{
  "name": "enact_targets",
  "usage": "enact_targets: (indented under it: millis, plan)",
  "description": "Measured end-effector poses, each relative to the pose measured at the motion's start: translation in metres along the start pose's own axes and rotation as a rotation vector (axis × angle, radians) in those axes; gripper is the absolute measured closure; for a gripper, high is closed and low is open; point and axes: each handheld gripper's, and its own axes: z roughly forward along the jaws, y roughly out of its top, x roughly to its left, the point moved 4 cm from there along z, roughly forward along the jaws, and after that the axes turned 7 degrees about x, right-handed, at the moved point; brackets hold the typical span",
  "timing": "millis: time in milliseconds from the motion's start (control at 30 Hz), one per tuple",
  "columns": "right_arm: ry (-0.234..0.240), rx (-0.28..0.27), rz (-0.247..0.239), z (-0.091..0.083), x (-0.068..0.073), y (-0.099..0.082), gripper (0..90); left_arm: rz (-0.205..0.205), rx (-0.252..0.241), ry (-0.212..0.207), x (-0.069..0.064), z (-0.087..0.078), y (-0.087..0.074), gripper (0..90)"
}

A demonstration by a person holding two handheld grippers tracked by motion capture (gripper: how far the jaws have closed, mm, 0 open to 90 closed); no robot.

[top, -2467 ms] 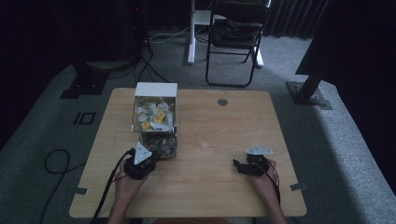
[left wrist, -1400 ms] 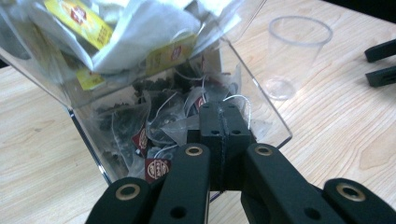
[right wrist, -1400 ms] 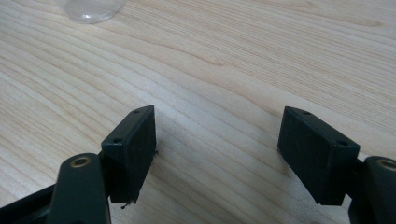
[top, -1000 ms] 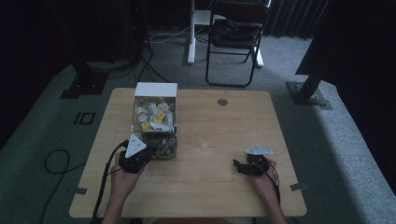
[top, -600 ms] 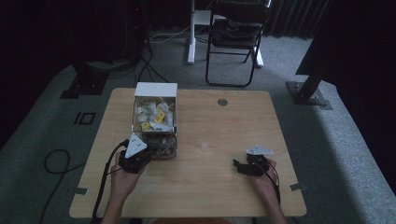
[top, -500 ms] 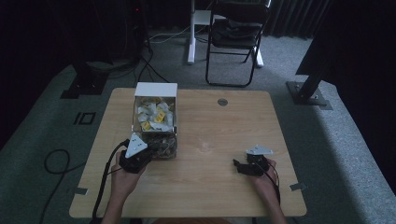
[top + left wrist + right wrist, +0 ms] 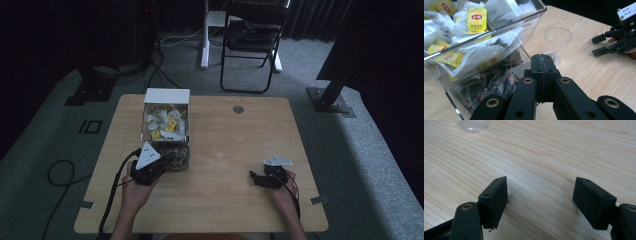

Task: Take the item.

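Observation:
A clear plastic box full of tea bags stands at the table's left. Yellow-tagged bags fill its upper part and darker sachets lie behind its lower front wall. My left gripper sits at the box's near right corner. In the left gripper view my left gripper is shut, with a pale tea bag and a loop of string at its tips. My right gripper rests low over bare wood at the right. It stands open with nothing between its fingers.
A clear round ring or lid lies on the wooden table between the two grippers, and it appears again in the right gripper view. A small round grommet sits at the far edge. A folding chair stands beyond the table.
My left gripper has shifted slightly left and up along the box's front corner. The right gripper has stayed where it was, open.

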Motion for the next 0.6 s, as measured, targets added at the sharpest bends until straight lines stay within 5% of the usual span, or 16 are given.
enact_targets:
  millis: [600]
  plan:
    - [0.000, 0.001, -0.001, 0.000, 0.000, 0.000, 27.5, 0.016, -0.018, -0.030, -0.011, 0.010, 0.012, 90.0]
